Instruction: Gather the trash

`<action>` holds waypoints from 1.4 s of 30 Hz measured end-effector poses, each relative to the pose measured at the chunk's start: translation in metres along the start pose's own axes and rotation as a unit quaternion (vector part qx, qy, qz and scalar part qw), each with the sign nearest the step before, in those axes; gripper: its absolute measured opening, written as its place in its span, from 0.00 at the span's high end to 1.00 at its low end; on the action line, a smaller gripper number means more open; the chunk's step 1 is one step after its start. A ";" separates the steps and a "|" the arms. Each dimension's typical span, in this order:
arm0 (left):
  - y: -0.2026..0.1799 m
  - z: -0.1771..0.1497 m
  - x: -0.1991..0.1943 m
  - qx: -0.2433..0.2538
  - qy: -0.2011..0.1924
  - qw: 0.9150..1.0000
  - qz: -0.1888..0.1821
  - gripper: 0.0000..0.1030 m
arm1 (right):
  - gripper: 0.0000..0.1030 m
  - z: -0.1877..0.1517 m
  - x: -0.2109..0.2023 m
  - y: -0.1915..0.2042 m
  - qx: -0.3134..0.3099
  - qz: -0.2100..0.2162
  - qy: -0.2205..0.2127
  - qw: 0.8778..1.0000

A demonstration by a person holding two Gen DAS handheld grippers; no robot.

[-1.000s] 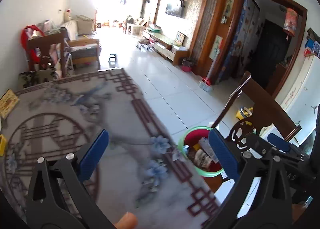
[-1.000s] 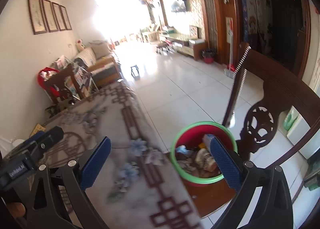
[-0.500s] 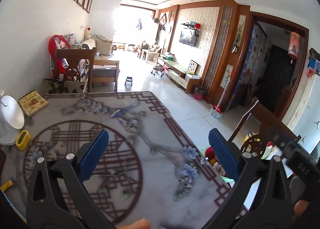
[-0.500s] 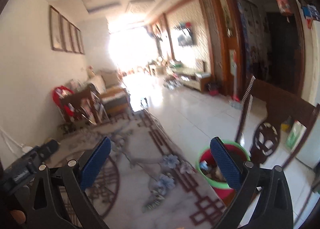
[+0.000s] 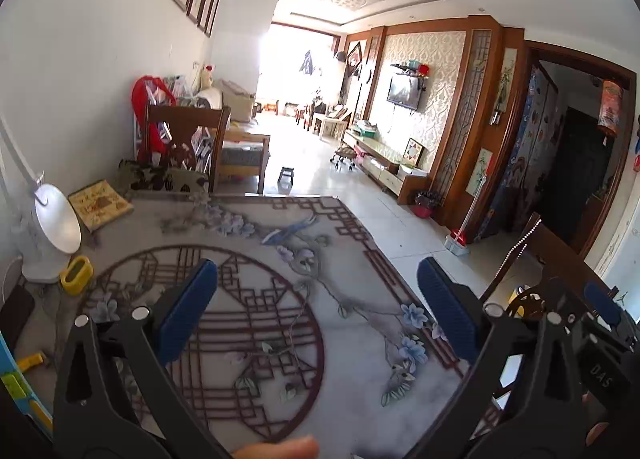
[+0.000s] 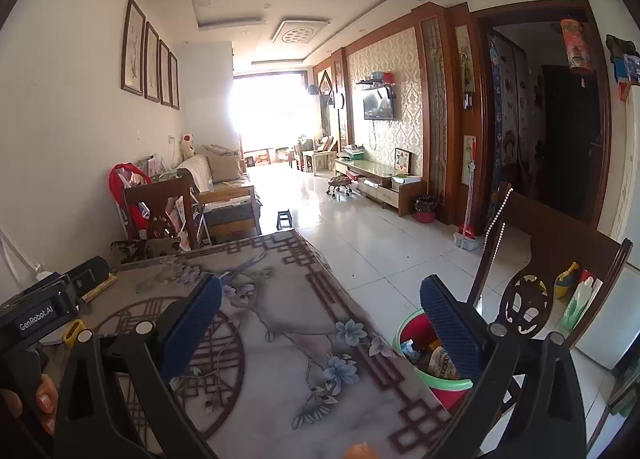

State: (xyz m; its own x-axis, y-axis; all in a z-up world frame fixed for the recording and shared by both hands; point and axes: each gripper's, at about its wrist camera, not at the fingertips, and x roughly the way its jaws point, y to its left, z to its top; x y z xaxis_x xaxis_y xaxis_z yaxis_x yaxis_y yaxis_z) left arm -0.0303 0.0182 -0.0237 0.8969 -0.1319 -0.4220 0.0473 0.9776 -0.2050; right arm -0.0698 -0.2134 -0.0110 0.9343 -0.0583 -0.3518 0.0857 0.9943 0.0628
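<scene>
Hovering over the patterned surface (image 5: 340, 339), both the left tongs (image 5: 316, 307) and right tongs (image 6: 320, 323) gape wide, holding nothing. Trash sits in the red bin (image 6: 416, 355) just beside the surface's edge, likely parked there for easy drops.

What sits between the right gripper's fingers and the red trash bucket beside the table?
Nothing. In the right wrist view the right gripper is open, and its right finger overlaps the trash bucket; only the patterned table edge lies below.

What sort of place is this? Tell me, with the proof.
Most likely a home's combined living and dining room: a wall-mounted television, a sofa along the left wall, and a dining table with a carved wooden chair.
</scene>
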 end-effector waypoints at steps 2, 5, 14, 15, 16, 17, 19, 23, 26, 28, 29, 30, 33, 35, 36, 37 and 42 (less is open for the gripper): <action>0.002 0.000 0.002 -0.009 0.010 1.000 -0.007 0.05 | 0.06 0.000 0.000 0.000 -0.003 -0.003 0.003 1.000; 0.003 -0.002 0.002 -0.014 0.019 1.000 -0.011 0.05 | 0.06 -0.002 -0.001 0.002 -0.006 -0.008 0.006 1.000; 0.005 -0.004 0.007 -0.010 0.048 0.999 -0.018 0.05 | 0.07 -0.005 0.004 0.006 0.002 0.003 0.029 1.000; 0.005 -0.004 0.008 -0.010 0.049 0.999 -0.017 0.05 | 0.07 -0.004 0.004 0.006 0.002 0.003 0.029 1.000; 0.005 -0.004 0.008 -0.011 0.049 0.999 -0.017 0.05 | 0.07 -0.004 0.004 0.006 0.000 0.002 0.030 1.000; 0.005 -0.004 0.008 -0.010 0.049 0.999 -0.017 0.05 | 0.06 -0.004 0.004 0.007 -0.001 0.001 0.032 0.999; 0.006 -0.004 0.009 -0.010 0.054 0.998 -0.019 0.05 | 0.06 -0.005 0.005 0.007 -0.001 0.001 0.037 0.999; 0.006 -0.007 0.013 -0.012 0.064 0.998 -0.021 0.05 | 0.06 -0.007 0.004 0.004 0.003 -0.003 0.040 0.999; 0.005 -0.007 0.013 -0.009 0.065 0.998 -0.019 0.05 | 0.06 -0.007 0.005 0.001 0.008 -0.004 0.042 0.999; 0.005 -0.007 0.014 -0.007 0.065 0.998 -0.018 0.05 | 0.07 -0.007 0.006 0.001 0.008 -0.005 0.044 0.999; 0.005 -0.008 0.015 -0.006 0.066 0.998 -0.018 0.05 | 0.07 -0.007 0.006 0.001 0.008 -0.004 0.045 0.999; 0.004 -0.007 0.015 -0.006 0.066 0.998 -0.018 0.05 | 0.06 -0.008 0.007 0.002 0.008 -0.004 0.045 0.999; 0.004 -0.008 0.016 -0.005 0.068 0.998 -0.017 0.05 | 0.06 -0.008 0.008 0.002 0.008 -0.003 0.046 0.999; 0.003 -0.007 0.015 -0.005 0.066 0.998 -0.017 0.05 | 0.07 -0.008 0.008 0.002 0.007 -0.004 0.047 0.999; 0.003 -0.007 0.015 -0.004 0.066 0.998 -0.018 0.05 | 0.07 -0.009 0.009 0.002 0.008 -0.004 0.047 0.999; 0.003 -0.008 0.016 -0.002 0.066 0.998 -0.018 0.05 | 0.07 -0.010 0.010 0.002 0.009 -0.003 0.049 0.999; 0.006 -0.011 0.018 0.005 0.069 0.997 -0.022 0.05 | 0.07 -0.013 0.014 0.001 0.007 -0.002 0.056 0.998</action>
State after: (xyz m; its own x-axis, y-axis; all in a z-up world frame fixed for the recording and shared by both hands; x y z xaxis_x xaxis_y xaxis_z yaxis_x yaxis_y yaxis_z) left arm -0.0185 0.0194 -0.0423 0.8245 -0.1953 -0.5312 0.0897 0.9718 -0.2181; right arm -0.0610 -0.2126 -0.0277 0.8894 -0.0518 -0.4543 0.0958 0.9926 0.0744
